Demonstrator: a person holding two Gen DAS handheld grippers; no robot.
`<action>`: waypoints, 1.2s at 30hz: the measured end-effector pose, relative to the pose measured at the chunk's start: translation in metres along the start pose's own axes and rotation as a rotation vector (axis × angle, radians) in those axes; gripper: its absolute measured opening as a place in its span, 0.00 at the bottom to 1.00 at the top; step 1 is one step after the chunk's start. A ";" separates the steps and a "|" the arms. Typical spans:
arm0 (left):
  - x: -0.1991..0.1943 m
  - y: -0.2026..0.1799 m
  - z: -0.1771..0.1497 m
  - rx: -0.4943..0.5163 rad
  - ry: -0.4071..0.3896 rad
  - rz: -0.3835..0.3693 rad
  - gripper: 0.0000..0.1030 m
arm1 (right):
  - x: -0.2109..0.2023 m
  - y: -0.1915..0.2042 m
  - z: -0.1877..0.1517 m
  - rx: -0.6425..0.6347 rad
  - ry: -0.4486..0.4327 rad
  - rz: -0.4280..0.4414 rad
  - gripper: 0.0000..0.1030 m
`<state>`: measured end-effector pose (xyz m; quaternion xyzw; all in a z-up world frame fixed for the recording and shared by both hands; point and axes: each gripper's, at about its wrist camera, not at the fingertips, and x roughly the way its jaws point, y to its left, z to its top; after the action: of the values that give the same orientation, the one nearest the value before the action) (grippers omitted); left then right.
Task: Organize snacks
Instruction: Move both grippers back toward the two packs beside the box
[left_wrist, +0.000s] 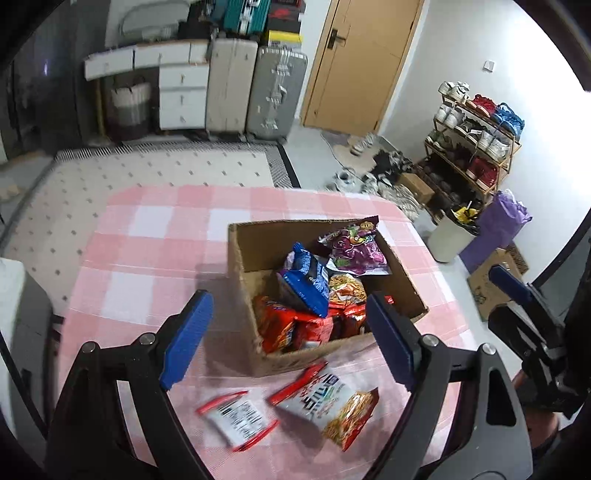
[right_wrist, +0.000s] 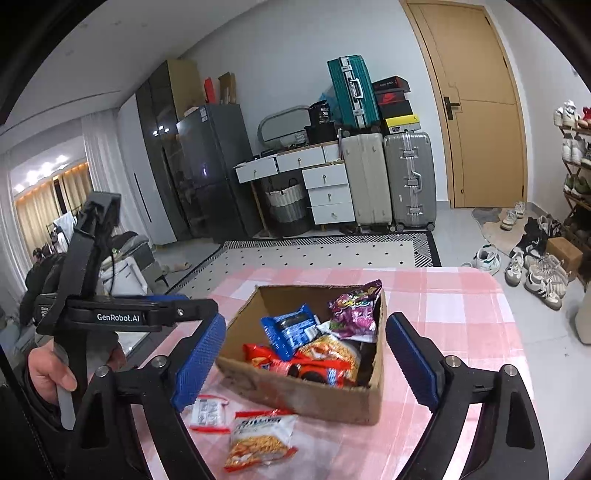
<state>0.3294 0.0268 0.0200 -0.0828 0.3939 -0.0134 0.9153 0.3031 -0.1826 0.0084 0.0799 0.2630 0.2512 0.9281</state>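
Note:
A cardboard box (left_wrist: 251, 254) (right_wrist: 314, 400) stands on the pink checked tablecloth (left_wrist: 147, 236) (right_wrist: 461, 314). It holds a blue packet (left_wrist: 306, 280) (right_wrist: 288, 330), a purple packet (left_wrist: 356, 249) (right_wrist: 356, 312), a noodle packet (left_wrist: 345, 288) and red packets (left_wrist: 291, 326) (right_wrist: 295, 365). In front of the box lie a small white-and-red packet (left_wrist: 238, 419) (right_wrist: 207, 413) and a noodle packet (left_wrist: 328, 400) (right_wrist: 260, 439). My left gripper (left_wrist: 288, 339) hangs open above the box's near edge, nothing between its fingers. My right gripper (right_wrist: 306, 367) is also open and empty, over the box.
Beyond the table are a patterned rug (right_wrist: 332, 251), suitcases (right_wrist: 406, 177), white drawers (right_wrist: 328, 192) and a wooden door (right_wrist: 480, 110). A shoe rack (left_wrist: 476, 136) and loose shoes (right_wrist: 535, 273) stand at the right. A hand (right_wrist: 51, 369) holds the left gripper's handle.

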 end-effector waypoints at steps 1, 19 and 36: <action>-0.008 -0.002 -0.005 0.012 -0.010 0.017 0.83 | -0.005 0.004 -0.001 -0.005 -0.003 0.001 0.88; -0.114 -0.009 -0.065 0.019 -0.121 0.060 0.99 | -0.070 0.080 -0.039 -0.078 -0.033 0.055 0.98; -0.114 0.010 -0.140 -0.049 -0.120 0.082 0.99 | -0.073 0.089 -0.087 -0.036 -0.018 0.021 0.99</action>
<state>0.1494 0.0273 0.0055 -0.0897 0.3417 0.0385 0.9347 0.1654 -0.1418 -0.0081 0.0681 0.2494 0.2651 0.9289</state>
